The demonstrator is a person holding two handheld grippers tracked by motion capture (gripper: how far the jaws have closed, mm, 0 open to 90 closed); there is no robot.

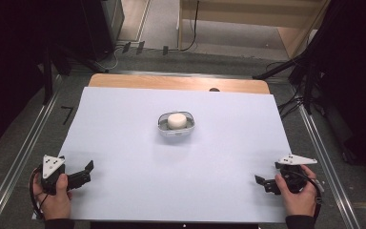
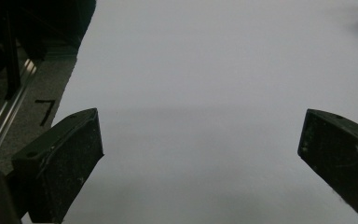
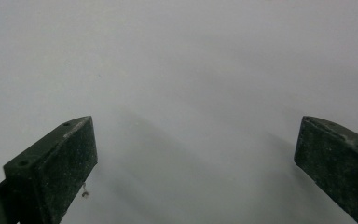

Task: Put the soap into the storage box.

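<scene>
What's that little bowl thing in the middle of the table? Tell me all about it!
The small bowl is shallow, with rounded corners and a greyish rim. It stands upright at the middle of the pale sheet covering the table. Inside sits a white round lump, rising above the rim. What the lump is cannot be told. Both grippers are far from it.

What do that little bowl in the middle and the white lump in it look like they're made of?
Bowl: grey-white with a smooth rounded rim, probably plastic or glazed ceramic; too small to settle which. White lump: matte, off-white, a rounded puck with soft edges, possibly dough, soap or foam; the high view cannot tell. Both sit on a matte pale sheet.
</scene>
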